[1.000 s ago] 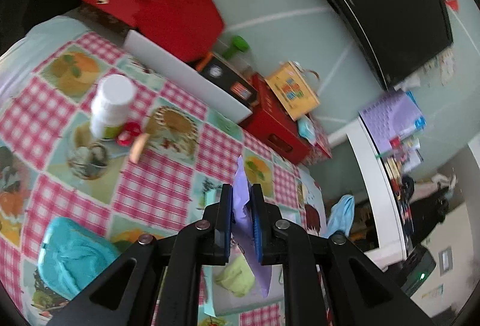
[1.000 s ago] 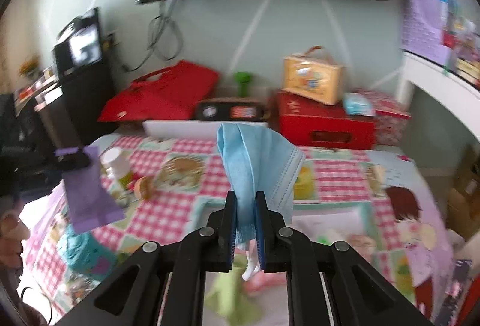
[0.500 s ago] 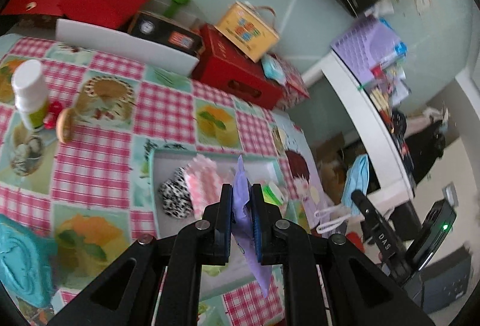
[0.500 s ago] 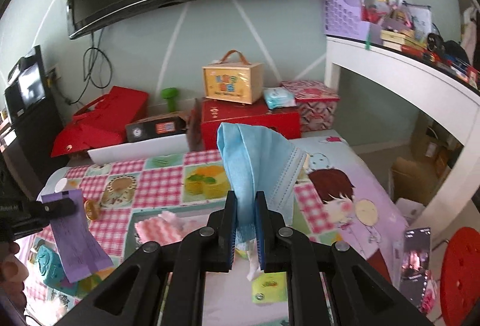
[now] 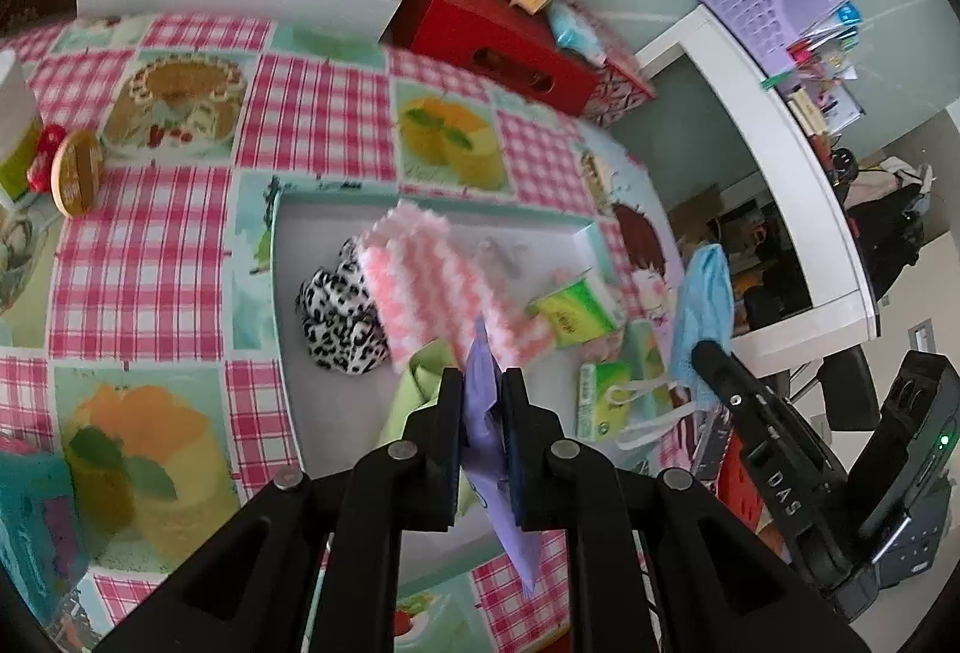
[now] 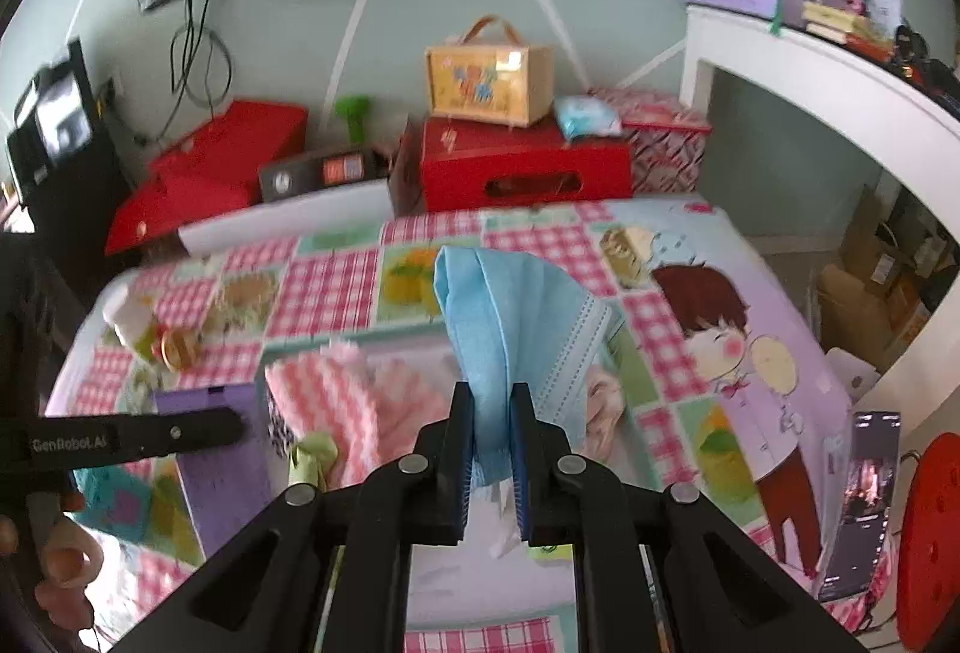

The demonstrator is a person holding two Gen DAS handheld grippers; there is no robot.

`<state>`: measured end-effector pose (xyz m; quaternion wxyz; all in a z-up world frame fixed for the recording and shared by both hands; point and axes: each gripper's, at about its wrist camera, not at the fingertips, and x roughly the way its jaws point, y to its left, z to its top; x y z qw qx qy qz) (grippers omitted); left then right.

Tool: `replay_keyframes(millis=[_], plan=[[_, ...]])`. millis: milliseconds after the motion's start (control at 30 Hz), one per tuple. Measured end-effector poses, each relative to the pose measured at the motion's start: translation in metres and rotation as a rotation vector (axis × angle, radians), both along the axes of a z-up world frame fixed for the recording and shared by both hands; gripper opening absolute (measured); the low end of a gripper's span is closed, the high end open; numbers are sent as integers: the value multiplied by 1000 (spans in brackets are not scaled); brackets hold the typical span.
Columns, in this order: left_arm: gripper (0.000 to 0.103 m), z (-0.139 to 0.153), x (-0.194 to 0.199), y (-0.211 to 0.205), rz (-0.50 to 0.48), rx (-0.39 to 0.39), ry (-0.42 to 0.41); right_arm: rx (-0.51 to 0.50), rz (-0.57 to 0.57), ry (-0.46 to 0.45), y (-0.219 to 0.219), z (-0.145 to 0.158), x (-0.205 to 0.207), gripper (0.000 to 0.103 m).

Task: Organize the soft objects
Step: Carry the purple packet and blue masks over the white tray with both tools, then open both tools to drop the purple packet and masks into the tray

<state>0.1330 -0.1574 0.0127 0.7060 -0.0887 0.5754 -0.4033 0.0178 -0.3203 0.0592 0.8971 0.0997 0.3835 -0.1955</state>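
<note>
A checked, picture-printed table (image 5: 312, 113) carries a shallow white tray (image 5: 288, 305) holding a pink-and-white cloth (image 5: 432, 287) and a leopard-print piece (image 5: 342, 317), possibly a scrunchie. Above the tray, the left tongs (image 5: 483, 395) pinch a purple cloth (image 5: 486, 425); the right tongs (image 6: 491, 413) pinch a blue face mask (image 6: 510, 317).

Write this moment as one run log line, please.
left gripper: shut on purple cloth | right gripper: shut on blue face mask | both above tray
</note>
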Motion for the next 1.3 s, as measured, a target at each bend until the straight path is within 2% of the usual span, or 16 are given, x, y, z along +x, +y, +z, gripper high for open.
replay_keyframes(millis=[167,367,567,767,1067,1300], plan=[[12,-12,0,-4,-25,15,29,-15,26,88,7,-25,11,12],[12,-23,-1,-7,-49,67,37,19,29,185,2,-51,17,12],[12,-20,7,9,-21,63,27,31,35,209,1,-58,18,14],[12,-31,15,17,8,127,38,39,41,252,2,-69,22,14],[12,-56,10,4,-44,191,79,69,47,349,0,-94,26,15],[13,-61,7,-3,-61,218,67,63,51,358,2,-95,26,15]])
